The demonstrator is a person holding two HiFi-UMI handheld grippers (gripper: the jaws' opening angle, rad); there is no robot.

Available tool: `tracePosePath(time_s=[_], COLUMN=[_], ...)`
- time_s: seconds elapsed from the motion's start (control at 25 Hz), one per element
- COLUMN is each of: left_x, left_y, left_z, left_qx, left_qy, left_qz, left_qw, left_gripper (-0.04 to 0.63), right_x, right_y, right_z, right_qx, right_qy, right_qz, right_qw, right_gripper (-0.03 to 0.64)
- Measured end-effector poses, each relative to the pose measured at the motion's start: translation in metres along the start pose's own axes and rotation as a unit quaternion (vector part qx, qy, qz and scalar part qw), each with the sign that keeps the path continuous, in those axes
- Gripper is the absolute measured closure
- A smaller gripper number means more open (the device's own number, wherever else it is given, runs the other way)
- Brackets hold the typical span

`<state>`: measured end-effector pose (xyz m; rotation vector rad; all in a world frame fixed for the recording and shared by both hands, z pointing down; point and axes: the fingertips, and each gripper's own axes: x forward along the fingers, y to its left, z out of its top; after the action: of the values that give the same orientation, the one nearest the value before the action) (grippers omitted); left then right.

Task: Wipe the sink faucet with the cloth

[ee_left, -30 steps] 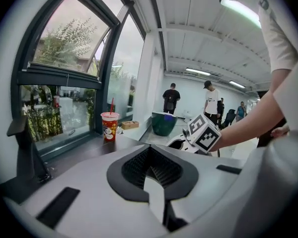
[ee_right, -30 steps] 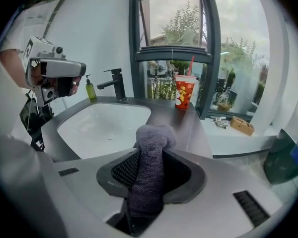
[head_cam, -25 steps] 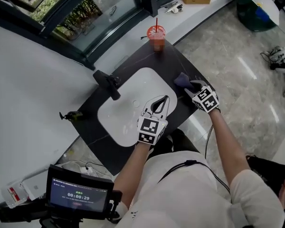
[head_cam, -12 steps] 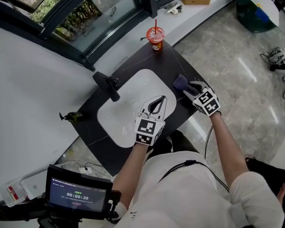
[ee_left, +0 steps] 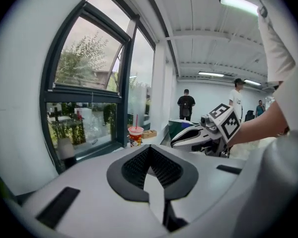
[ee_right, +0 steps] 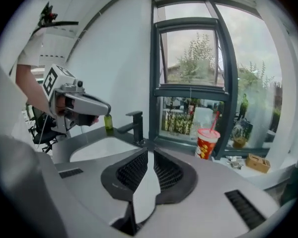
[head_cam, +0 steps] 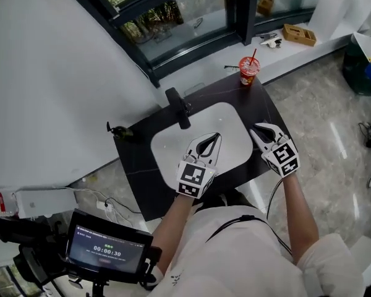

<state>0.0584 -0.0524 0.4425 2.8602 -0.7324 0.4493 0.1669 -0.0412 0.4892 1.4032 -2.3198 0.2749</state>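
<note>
Both empty above the sink [head_cam: 168, 148]: left gripper [head_cam: 214, 138] pinched closed, right gripper [head_cam: 255, 129] just closed on nothing. No cloth visible; I must fetch it before the faucet [head_cam: 178, 107].

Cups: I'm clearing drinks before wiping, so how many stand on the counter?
1. The red cup with a straw stands at the counter's far right corner, near the window. No others show.
</note>
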Motion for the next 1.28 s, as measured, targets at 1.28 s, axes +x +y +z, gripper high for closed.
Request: tracePosePath(time_s=[1.28], left_x=[-0.141], left_y=[0.032], left_z=[0.027], left_qx=[-0.008], left_qy=[-0.09], left_qz=[0.098], left_qw=[0.9911], left_gripper=[0.6], right_x=[-0.033], right_y=[0.171], right_z=[0.139], right_qx=[-0.026], right_qy=[-0.144], right_qz=[0.144], right_qw=[0.979], right_gripper=[0.612])
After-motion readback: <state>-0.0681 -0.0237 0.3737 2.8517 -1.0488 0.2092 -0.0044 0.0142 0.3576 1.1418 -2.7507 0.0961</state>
